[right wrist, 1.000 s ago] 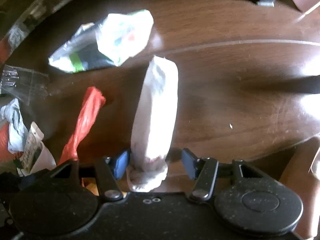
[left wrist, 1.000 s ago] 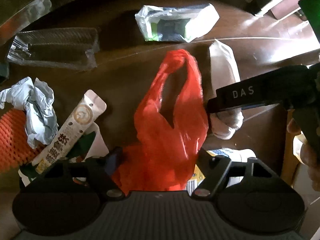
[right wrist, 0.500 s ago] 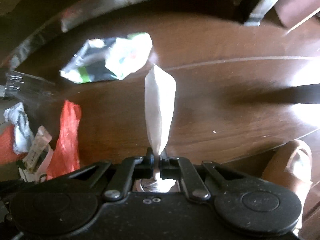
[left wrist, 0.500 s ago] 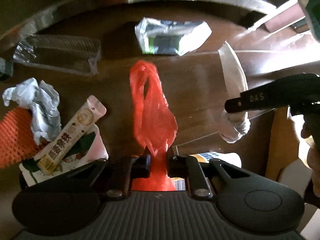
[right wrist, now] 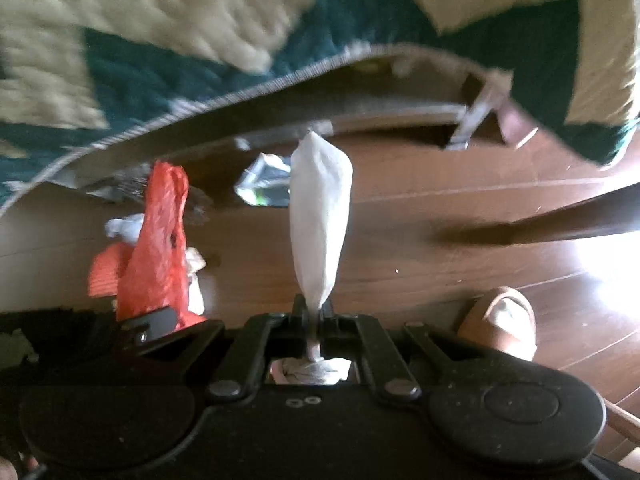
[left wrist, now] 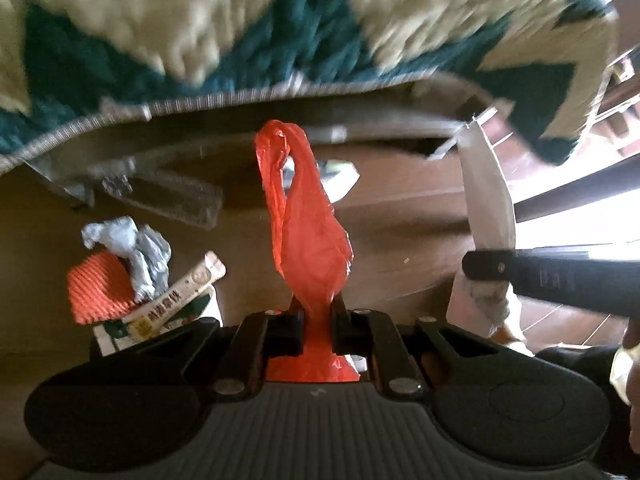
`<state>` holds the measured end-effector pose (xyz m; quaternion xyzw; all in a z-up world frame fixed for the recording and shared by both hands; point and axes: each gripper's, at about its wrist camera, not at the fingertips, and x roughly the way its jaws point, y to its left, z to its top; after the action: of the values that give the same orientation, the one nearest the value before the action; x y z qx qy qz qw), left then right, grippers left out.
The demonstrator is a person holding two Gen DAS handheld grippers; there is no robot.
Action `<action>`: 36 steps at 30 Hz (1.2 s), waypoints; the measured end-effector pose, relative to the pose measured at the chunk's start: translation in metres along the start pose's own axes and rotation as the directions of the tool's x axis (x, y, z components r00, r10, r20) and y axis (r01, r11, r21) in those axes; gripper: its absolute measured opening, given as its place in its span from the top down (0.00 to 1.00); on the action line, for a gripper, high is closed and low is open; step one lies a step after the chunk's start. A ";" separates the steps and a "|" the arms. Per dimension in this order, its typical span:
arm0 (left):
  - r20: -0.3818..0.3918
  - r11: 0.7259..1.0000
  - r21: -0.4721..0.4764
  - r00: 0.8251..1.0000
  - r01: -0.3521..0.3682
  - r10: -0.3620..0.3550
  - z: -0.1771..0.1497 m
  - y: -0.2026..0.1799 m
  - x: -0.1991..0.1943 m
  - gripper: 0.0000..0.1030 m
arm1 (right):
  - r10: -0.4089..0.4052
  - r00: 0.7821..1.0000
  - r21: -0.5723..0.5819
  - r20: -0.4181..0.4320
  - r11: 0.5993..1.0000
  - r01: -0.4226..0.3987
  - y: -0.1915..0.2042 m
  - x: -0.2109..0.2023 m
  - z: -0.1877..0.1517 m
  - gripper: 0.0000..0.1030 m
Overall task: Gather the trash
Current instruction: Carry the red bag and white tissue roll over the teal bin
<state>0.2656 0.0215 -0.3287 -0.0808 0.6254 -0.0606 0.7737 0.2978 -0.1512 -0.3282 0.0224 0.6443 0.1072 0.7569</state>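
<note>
Red plastic is hanging from the left tool (left wrist: 316,312), whose fingers are clamped together on the gathered neck of a thin red bag (left wrist: 306,220); the bag is dangling free above the brown wooden floor (left wrist: 400,224), its looped handle drooping at the far end. The right tool (right wrist: 314,314) is likewise pinched tight on the twisted end of a white bag (right wrist: 320,208), which is hanging straight down, clear of the floor. In the left wrist view the white bag is showing at the right edge, gripped by the other tool's dark finger.

More trash is lying on the floor well below the bags: a crumpled grey paper (left wrist: 128,248) is resting against an orange ribbed piece (left wrist: 96,288), and a long cream packet (left wrist: 180,300) is leaning across a white and green wrapper just beside them. A clear plastic tray (left wrist: 176,196) is lying farther off, and a white and green pouch (right wrist: 266,180) is sitting behind the hanging bags. A green and cream rug (right wrist: 200,52) is covering the floor beyond. A brown slipper (right wrist: 504,320) is standing near the right tool.
</note>
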 end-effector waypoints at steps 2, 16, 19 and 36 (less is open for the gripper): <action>0.030 1.000 0.008 1.000 0.002 -0.002 0.001 -0.013 -0.020 0.89 | 0.020 0.999 0.001 0.025 1.000 -0.020 0.000 -0.026 -0.007 0.96; 0.308 0.995 0.098 0.950 0.017 -0.047 -0.001 -0.088 -0.195 0.89 | 0.087 0.941 -0.087 0.328 0.994 -0.062 0.000 -0.228 -0.059 0.96; 0.362 0.991 0.133 0.929 0.027 -0.074 -0.003 -0.108 -0.231 0.89 | 0.094 0.913 -0.108 0.397 0.993 -0.055 -0.007 -0.272 -0.068 0.96; 0.561 0.926 0.374 0.782 0.053 -0.272 -0.014 -0.239 -0.388 0.89 | 0.029 0.701 -0.094 0.713 0.994 0.055 -0.075 -0.465 -0.123 0.96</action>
<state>0.1721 -0.1383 0.0882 -0.0160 0.3165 -0.2055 0.9259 0.1188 -0.3264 0.0890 0.0164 0.2947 0.1195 0.9479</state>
